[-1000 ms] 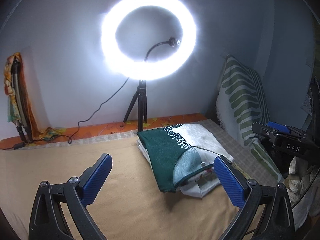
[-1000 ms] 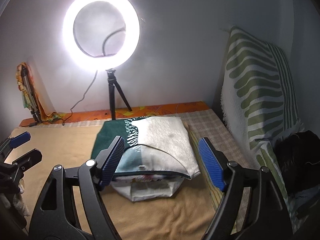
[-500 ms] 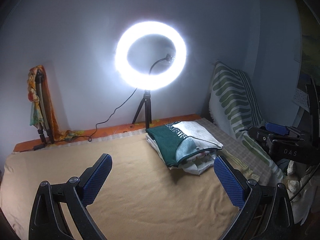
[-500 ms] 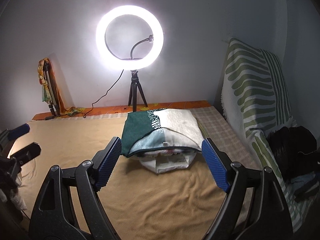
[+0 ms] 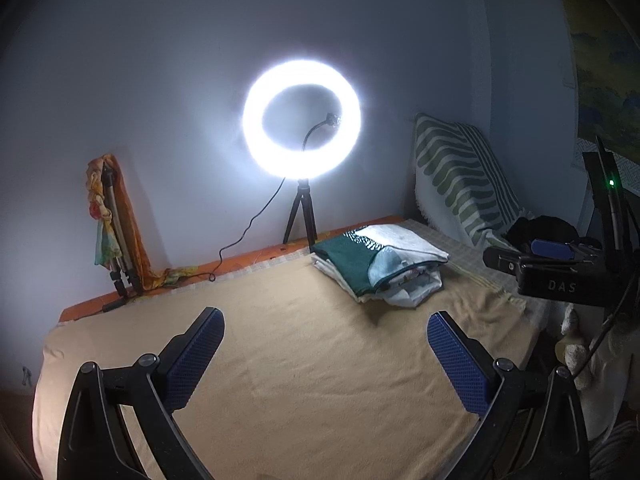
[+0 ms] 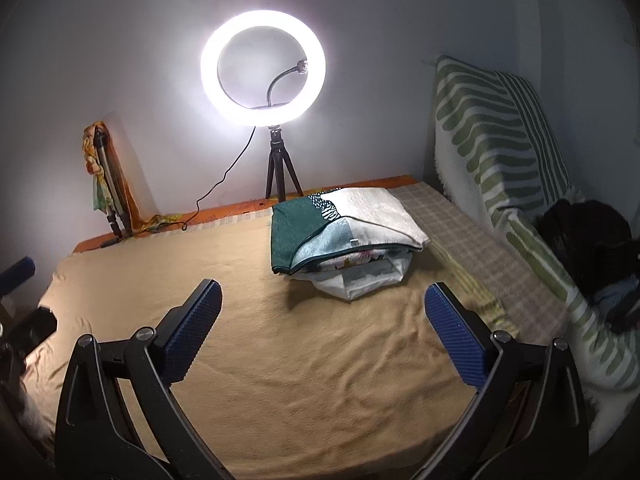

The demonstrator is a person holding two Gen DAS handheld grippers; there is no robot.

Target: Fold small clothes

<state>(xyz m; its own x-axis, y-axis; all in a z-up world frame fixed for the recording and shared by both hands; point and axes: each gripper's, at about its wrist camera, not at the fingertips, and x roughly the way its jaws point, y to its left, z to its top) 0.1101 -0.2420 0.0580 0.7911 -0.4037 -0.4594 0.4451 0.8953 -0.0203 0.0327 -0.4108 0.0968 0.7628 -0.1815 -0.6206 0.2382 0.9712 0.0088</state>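
Observation:
A stack of folded small clothes (image 5: 376, 260), dark green and white on top, lies at the far right of the tan blanket (image 5: 300, 360). In the right wrist view the stack (image 6: 344, 232) lies ahead, beyond the fingers. My left gripper (image 5: 324, 356) is open and empty, low over the blanket, well short of the stack. My right gripper (image 6: 320, 336) is open and empty, also short of the stack. The right gripper's body (image 5: 556, 268) shows at the right edge of the left wrist view. The left gripper's blue tip (image 6: 16, 276) shows at the right wrist view's left edge.
A lit ring light on a tripod (image 6: 264, 76) stands at the back wall, its cable trailing left. A green-striped cushion (image 6: 496, 136) leans at the right with dark clothes (image 6: 592, 240) beside it. A folded stand with orange cloth (image 5: 116, 224) leans at the back left.
Both grippers have pulled back and up from the folded stack, which now looks smaller and farther. Both stay open and empty.

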